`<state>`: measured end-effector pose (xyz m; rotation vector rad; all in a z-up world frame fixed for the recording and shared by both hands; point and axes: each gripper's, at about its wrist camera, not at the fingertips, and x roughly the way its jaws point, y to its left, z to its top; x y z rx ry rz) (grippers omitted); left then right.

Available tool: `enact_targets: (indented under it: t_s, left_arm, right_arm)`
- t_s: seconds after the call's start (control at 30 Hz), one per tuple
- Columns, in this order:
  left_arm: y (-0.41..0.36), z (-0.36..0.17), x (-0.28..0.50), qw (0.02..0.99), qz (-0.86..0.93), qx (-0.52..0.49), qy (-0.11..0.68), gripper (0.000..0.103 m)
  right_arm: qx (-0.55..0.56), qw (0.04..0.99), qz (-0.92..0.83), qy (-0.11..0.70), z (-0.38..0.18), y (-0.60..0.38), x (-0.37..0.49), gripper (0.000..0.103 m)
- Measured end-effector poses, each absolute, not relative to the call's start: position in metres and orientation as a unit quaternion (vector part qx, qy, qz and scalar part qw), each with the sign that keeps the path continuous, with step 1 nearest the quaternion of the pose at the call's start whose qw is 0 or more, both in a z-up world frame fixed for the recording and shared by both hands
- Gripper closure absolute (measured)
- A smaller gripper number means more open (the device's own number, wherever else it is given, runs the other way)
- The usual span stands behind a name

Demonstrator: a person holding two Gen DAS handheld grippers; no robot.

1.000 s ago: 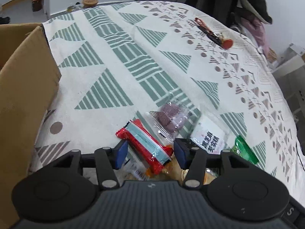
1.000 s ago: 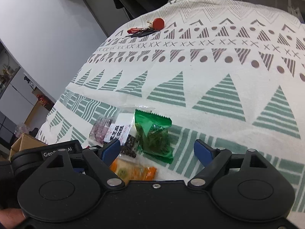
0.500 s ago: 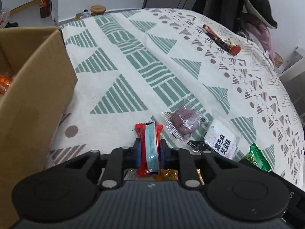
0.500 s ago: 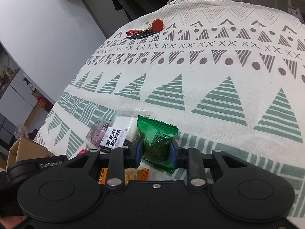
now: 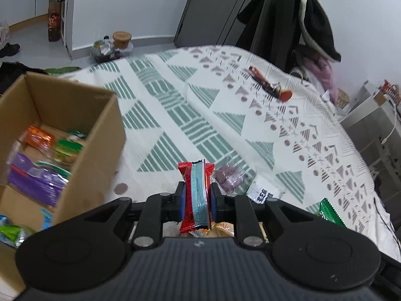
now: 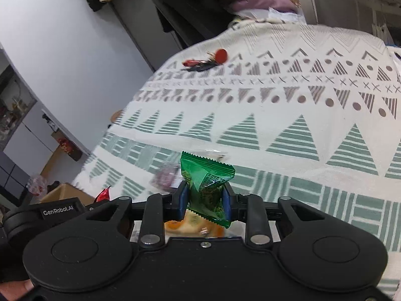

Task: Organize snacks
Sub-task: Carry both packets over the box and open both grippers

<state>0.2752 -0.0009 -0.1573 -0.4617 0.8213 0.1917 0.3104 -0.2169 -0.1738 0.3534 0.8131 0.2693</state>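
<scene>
— Both grippers loaded?
— Yes. The left gripper (image 5: 196,197) pinches a red snack bar (image 5: 196,193) right of the cardboard box (image 5: 95,135); the right gripper (image 6: 205,199) clamps a green packet (image 6: 206,186).
— Underneath?
— An orange packet (image 6: 194,227), mostly hidden; a purple snack (image 6: 165,176), blurred.

Ahead of the left tool (image 5: 196,202), bare patterned cloth (image 5: 175,115) lies open. To its left, the cardboard box (image 5: 95,135) wall stands close. Ahead-right, a purple snack (image 5: 229,176) and white packet (image 5: 263,194) lie near. A keyring (image 5: 272,87) lies far ahead.
</scene>
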Motion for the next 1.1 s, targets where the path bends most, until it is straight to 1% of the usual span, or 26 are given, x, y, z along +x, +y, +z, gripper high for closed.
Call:
enact_targets:
  t_s: [0.53,1.1]
  left_arm:
    - [0.055,-0.116,0.223,0.892,0.098,-0.265,0.352,0.085]
    - [0.123,-0.104,0.193,0.883,0.126,-0.312,0.328,0.085]
  right_arm:
    - [0.157,0.901,0.173,0.366,-0.124,-0.152,0.266,0.076]
    - [0.150,0.896,0.206,0.364,-0.106,-0.082,0.256,0.076]
